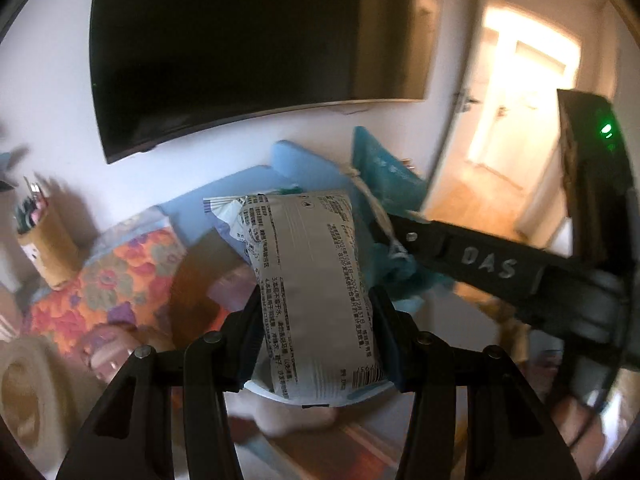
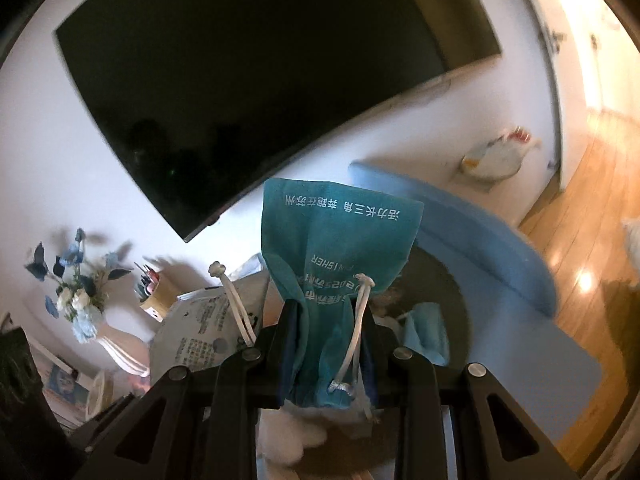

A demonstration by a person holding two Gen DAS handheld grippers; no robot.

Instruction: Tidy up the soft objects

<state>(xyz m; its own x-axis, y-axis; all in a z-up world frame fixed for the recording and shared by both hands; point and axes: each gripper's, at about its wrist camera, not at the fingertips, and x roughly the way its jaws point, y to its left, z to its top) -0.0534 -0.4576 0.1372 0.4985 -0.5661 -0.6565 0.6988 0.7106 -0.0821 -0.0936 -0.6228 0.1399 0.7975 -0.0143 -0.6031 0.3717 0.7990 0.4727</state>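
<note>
My left gripper point(image 1: 318, 320) is shut on a white soft pack point(image 1: 316, 280) with printed black text, held up in the air. My right gripper point(image 2: 330, 320) is shut on a teal drawstring pouch point(image 2: 332, 248) with white cords and white print, also held up. In the left wrist view the right gripper's black body point(image 1: 500, 268) reaches in from the right, with the teal pouch point(image 1: 380, 172) just behind the pack. In the right wrist view the white pack point(image 2: 200, 332) shows at lower left of the pouch.
A large black TV point(image 1: 248, 52) hangs on the white wall. A light blue padded surface point(image 2: 480, 232) lies below. A floral cushion point(image 1: 120, 280), a pen cup point(image 1: 48, 248) and a flower vase point(image 2: 80, 304) are at left. An open doorway point(image 1: 520, 120) and wood floor point(image 2: 580, 240) are at right.
</note>
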